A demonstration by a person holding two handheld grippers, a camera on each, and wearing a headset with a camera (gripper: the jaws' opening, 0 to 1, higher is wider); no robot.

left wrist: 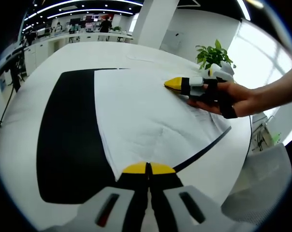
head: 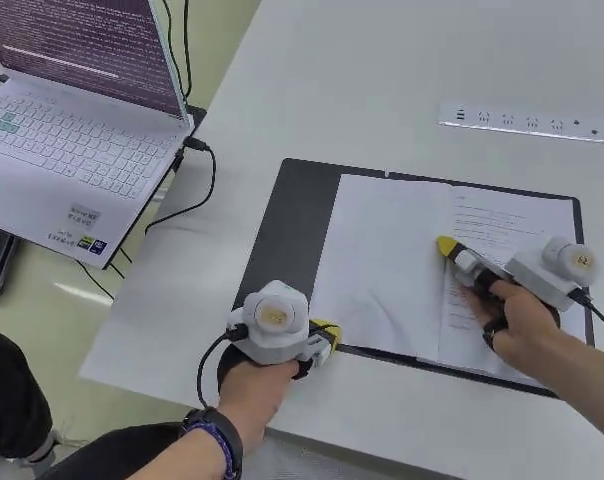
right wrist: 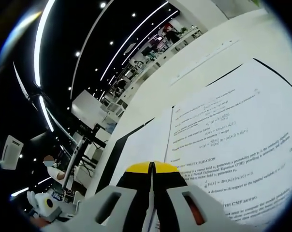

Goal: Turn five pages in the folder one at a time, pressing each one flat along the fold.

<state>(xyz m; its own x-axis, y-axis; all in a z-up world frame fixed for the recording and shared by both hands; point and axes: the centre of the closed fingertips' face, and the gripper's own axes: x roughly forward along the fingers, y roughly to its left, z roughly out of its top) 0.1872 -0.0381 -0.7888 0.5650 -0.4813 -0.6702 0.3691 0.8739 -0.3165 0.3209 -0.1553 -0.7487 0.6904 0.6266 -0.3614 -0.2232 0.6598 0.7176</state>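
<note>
- Readable text: on the printed page (right wrist: 223, 145), your right gripper view catches a heading ending in "EQUATION" and lines of maths. The rest is too small to read, same with the laptop (head: 72, 150) stickers.
- The folder (head: 292, 220) lies open and flat, long axis running side to side in front of you, fold running away from you. A blank page (head: 382, 270) sits left of the fold.
- Left gripper (head: 327, 335): jaws pressed together, tips at the folder's near edge by the blank page's corner. I can't tell if paper is pinched.
- Right gripper (head: 445, 245): jaws together too, tips down on the paper at the fold.
- The folder's near edge is close to the table (head: 382, 80) edge. There's bare tabletop beyond the folder up to the power strip (head: 527, 122); the laptop sits well left of the folder.
</note>
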